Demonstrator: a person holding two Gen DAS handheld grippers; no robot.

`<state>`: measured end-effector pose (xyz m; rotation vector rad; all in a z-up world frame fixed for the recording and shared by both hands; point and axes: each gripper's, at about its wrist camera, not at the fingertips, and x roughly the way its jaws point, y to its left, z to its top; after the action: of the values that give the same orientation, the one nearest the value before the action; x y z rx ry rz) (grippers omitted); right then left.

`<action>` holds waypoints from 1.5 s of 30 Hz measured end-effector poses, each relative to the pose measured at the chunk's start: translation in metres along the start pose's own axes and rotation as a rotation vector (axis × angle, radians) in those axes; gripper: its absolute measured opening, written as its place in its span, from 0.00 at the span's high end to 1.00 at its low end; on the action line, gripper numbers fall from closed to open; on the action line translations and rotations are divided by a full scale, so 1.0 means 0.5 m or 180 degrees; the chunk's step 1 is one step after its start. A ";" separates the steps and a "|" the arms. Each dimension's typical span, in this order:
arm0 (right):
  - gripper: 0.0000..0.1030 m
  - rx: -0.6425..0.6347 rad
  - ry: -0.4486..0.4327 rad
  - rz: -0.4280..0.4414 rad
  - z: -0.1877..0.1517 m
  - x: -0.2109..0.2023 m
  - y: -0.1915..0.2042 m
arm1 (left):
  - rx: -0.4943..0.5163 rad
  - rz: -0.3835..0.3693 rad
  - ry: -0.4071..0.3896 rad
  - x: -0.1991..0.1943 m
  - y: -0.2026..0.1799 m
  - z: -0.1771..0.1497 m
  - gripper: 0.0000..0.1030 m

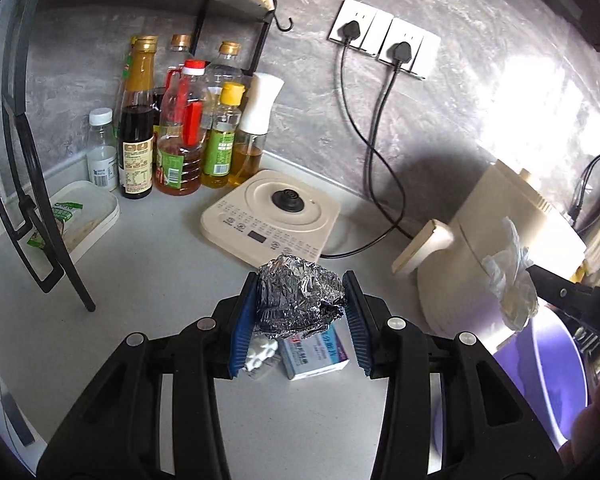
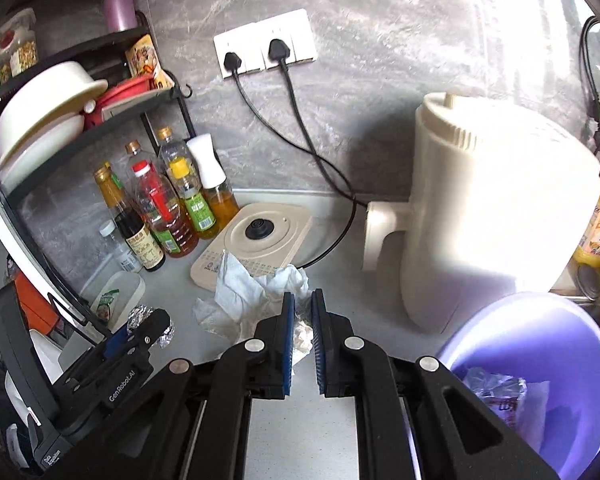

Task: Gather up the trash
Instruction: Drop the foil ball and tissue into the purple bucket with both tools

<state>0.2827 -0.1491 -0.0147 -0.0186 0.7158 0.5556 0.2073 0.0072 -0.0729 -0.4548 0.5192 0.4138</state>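
My left gripper (image 1: 300,308) is shut on a crumpled ball of silver foil (image 1: 300,300) and holds it above the counter. Below it lie a small blue and white box (image 1: 316,354) and a crushed white blister pack (image 1: 262,354). My right gripper (image 2: 303,312) is shut on a crumpled white tissue (image 2: 252,288), held above the counter; it also shows in the left wrist view (image 1: 510,276). A purple bin (image 2: 540,360) stands at the lower right with plastic wrapper trash (image 2: 496,392) inside. The left gripper with the foil (image 2: 140,316) shows at the lower left of the right wrist view.
A cream kettle base (image 1: 272,216) and a cream appliance (image 2: 492,216) stand on the grey counter (image 1: 160,280). Several oil and sauce bottles (image 1: 180,136) cluster by the wall under a black rack (image 2: 60,120). A white lidded tray (image 1: 84,212) lies at the left. Black cords (image 1: 376,140) run to wall sockets.
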 end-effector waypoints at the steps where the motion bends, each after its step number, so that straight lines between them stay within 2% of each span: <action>1: 0.91 0.0022 -0.0056 -0.0015 0.005 -0.017 -0.014 | 0.0018 -0.0028 -0.0019 -0.008 -0.013 -0.001 0.59; 5: 0.91 0.0132 -0.0245 -0.0102 0.018 -0.081 -0.075 | 0.0069 -0.0135 -0.0123 -0.041 -0.064 0.000 0.59; 10: 0.90 0.0269 -0.0340 -0.0235 0.014 -0.138 -0.164 | 0.0134 -0.0300 -0.0196 -0.066 -0.140 -0.008 0.59; 16: 0.90 0.0456 -0.0373 -0.0358 -0.007 -0.180 -0.256 | 0.0268 -0.0457 -0.0189 -0.079 -0.215 -0.028 0.59; 22: 0.90 0.0591 -0.0338 -0.0268 -0.037 -0.204 -0.309 | 0.0213 -0.0580 -0.0046 -0.081 -0.273 -0.037 0.59; 24: 0.88 0.0628 -0.0263 -0.0147 -0.055 -0.205 -0.314 | 0.0215 -0.0601 -0.0053 -0.086 -0.289 -0.042 0.59; 25: 0.81 0.0638 -0.0207 -0.0083 -0.066 -0.201 -0.314 | 0.0198 -0.0606 -0.0043 -0.089 -0.295 -0.046 0.59; 26: 0.61 0.0643 -0.0115 0.0006 -0.080 -0.195 -0.311 | 0.0179 -0.0607 -0.0026 -0.090 -0.300 -0.048 0.59; 28: 0.44 0.0645 0.0030 0.0256 -0.106 -0.185 -0.311 | 0.0151 -0.0591 -0.0019 -0.095 -0.310 -0.053 0.59; 31: 0.45 0.0685 0.0023 0.0248 -0.124 -0.196 -0.341 | 0.0114 -0.0561 0.0063 -0.096 -0.326 -0.063 0.59; 36: 0.42 0.0801 -0.0156 0.0094 -0.123 -0.246 -0.426 | 0.0076 -0.0518 0.0106 -0.105 -0.362 -0.089 0.59; 40: 0.42 0.0837 -0.0188 0.0075 -0.137 -0.268 -0.478 | 0.0126 -0.0533 0.0095 -0.118 -0.407 -0.111 0.59; 43: 0.42 0.0833 -0.0161 0.0106 -0.149 -0.276 -0.503 | 0.0209 -0.0562 0.0216 -0.115 -0.446 -0.136 0.58; 45: 0.42 0.0824 -0.0150 0.0137 -0.153 -0.280 -0.516 | 0.0298 -0.0547 0.0414 -0.104 -0.467 -0.152 0.49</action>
<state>0.2754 -0.4522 -0.0290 0.2507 0.7389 0.4995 0.2503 -0.2368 -0.0314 -0.4338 0.6178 0.1948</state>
